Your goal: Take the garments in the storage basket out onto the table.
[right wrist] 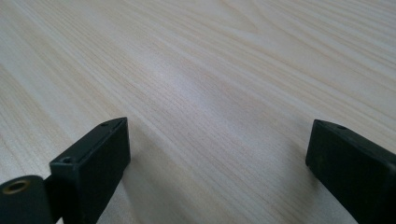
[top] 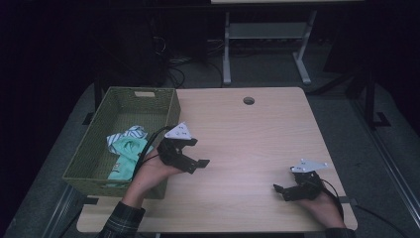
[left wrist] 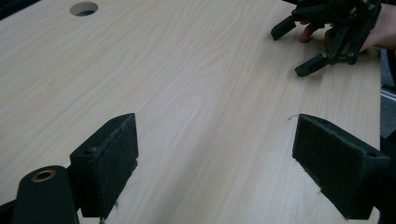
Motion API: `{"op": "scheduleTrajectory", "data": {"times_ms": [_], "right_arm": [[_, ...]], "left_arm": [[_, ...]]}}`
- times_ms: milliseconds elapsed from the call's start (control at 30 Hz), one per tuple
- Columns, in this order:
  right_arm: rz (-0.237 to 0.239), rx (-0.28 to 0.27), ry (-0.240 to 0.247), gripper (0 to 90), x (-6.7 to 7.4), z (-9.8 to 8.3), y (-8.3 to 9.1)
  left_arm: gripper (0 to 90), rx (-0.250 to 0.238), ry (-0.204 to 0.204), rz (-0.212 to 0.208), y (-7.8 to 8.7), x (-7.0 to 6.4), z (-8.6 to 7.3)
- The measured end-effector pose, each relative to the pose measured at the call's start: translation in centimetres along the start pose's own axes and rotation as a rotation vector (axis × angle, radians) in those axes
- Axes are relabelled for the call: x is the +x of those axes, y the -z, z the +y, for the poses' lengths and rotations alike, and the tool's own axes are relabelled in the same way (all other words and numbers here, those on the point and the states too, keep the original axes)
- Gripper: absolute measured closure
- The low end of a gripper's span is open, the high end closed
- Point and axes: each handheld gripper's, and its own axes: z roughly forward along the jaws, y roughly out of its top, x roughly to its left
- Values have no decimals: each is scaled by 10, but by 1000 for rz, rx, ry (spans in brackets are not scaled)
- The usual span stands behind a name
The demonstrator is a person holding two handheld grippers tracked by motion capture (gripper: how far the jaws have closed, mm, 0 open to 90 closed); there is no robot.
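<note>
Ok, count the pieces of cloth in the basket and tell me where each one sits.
2, as far as shows. A striped cloth lies mid-basket, and a mint green cloth lies in front of it, by the left hand. The basket wall may hide more.

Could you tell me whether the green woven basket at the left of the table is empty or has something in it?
Not empty: the basket holds crumpled clothes, a mint-green piece and a striped one, lying at its near end.

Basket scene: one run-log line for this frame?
left claw: open, empty, beside basket | right claw: open, empty, low over table | clothes: in basket
</note>
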Motion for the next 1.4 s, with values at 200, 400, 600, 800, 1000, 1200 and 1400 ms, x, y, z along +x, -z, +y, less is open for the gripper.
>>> {"op": "scheduleTrajectory", "data": {"times_ms": [200,400,600,800,1000,1200,1400], "right_arm": [[0,0,0,61,0,0,0],[0,0,-1,61,0,0,0],[0,0,0,61,0,0,0],[0,0,0,61,0,0,0],[0,0,-1,61,0,0,0],[0,0,-1,61,0,0,0],[0,0,0,61,0,0,0]], "left_arm": [[137,-11,7,10,6,3,-1],[138,-21,16,26,11,7,-3],[137,-3,16,38,12,11,-7],[137,-10,27,51,16,15,-9],[137,-12,39,66,21,20,-12],[136,-4,49,64,26,24,-16],[134,-9,53,78,32,28,-20]]}}
